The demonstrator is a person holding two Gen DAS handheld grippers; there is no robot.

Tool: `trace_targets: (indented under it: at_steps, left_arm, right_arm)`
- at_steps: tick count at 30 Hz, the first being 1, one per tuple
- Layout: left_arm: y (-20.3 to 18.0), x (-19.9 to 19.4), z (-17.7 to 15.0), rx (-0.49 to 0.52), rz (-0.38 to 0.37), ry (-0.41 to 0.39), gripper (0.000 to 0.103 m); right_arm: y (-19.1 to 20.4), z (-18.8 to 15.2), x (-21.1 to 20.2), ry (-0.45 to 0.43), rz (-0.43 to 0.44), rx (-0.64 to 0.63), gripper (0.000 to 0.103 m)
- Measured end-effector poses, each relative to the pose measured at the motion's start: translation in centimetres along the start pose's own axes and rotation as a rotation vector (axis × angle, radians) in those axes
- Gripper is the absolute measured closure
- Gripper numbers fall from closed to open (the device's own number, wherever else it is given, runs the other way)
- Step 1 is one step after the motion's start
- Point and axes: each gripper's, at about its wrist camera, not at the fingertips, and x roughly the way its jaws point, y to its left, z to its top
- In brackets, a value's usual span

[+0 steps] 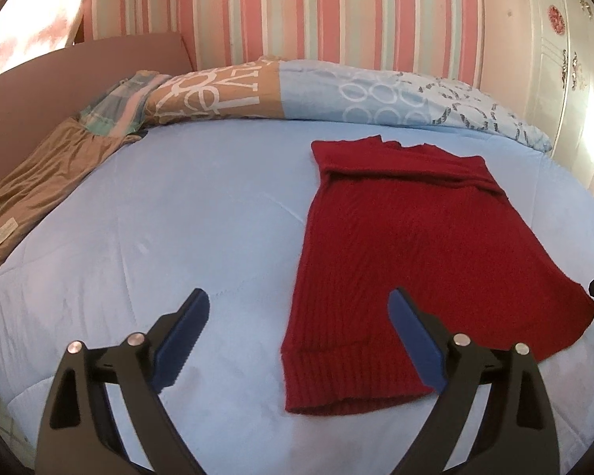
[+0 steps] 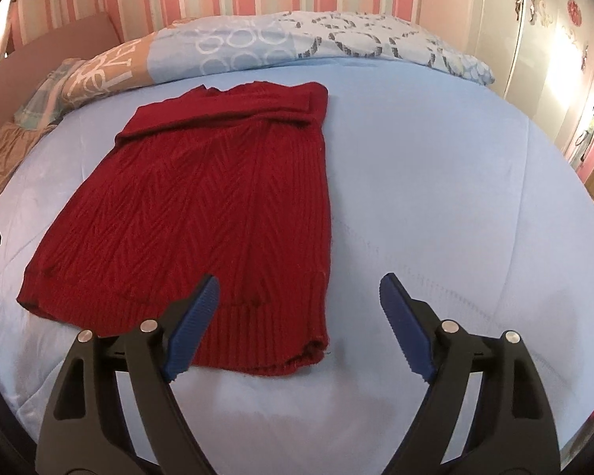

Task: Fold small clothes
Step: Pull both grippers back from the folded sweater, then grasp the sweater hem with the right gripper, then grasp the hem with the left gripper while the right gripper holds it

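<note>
A dark red knitted sweater (image 1: 412, 245) lies flat on the light blue bedspread (image 1: 178, 217), its sleeves folded across the far end and its ribbed hem nearest me. My left gripper (image 1: 299, 303) is open and empty, hovering over the hem's left corner. In the right wrist view the sweater (image 2: 202, 206) lies left of centre on the bedspread (image 2: 435, 198). My right gripper (image 2: 299, 289) is open and empty above the hem's right corner.
A patterned blue and tan duvet (image 1: 336, 95) is bunched along the far side of the bed. A brown cloth (image 1: 39, 182) lies at the far left. A white wardrobe (image 1: 566, 59) stands to the right.
</note>
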Motion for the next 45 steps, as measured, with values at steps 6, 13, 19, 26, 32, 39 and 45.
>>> trace_targets:
  at_steps: [6, 13, 19, 26, 32, 39, 45]
  left_arm:
    - [0.4, 0.7, -0.7, 0.001, 0.003, 0.023, 0.011]
    - [0.9, 1.5, -1.1, -0.009, 0.006, 0.031, 0.011]
    - [1.8, 2.0, -1.6, -0.024, 0.008, 0.047, 0.011]
    - [3.2, 2.9, -2.8, -0.052, -0.015, 0.085, 0.011]
    - [2.2, 5.0, -3.4, -0.062, -0.092, 0.141, 0.011]
    - [1.6, 7.6, -4.5, -0.098, -0.072, 0.234, 0.016]
    - [0.9, 7.5, -4.8, -0.09, -0.135, 0.238, 0.071]
  right_arm:
    - [-1.3, -0.6, 1.0, 0.03, -0.002, 0.027, 0.02]
    - [-1.8, -1.5, 3.1, 0.093, 0.017, 0.044, 0.033]
    - [-1.5, -2.3, 4.3, 0.142, 0.07, 0.05, 0.093]
    - [-2.4, -3.5, 3.4, 0.122, 0.096, 0.063, 0.095]
    - [-2.5, -3.7, 3.0, 0.112, 0.108, 0.072, 0.095]
    - [-2.2, -2.9, 3.0, 0.104, 0.115, 0.087, 0.095]
    - [-2.1, -3.0, 3.2, 0.1, 0.118, 0.091, 0.094]
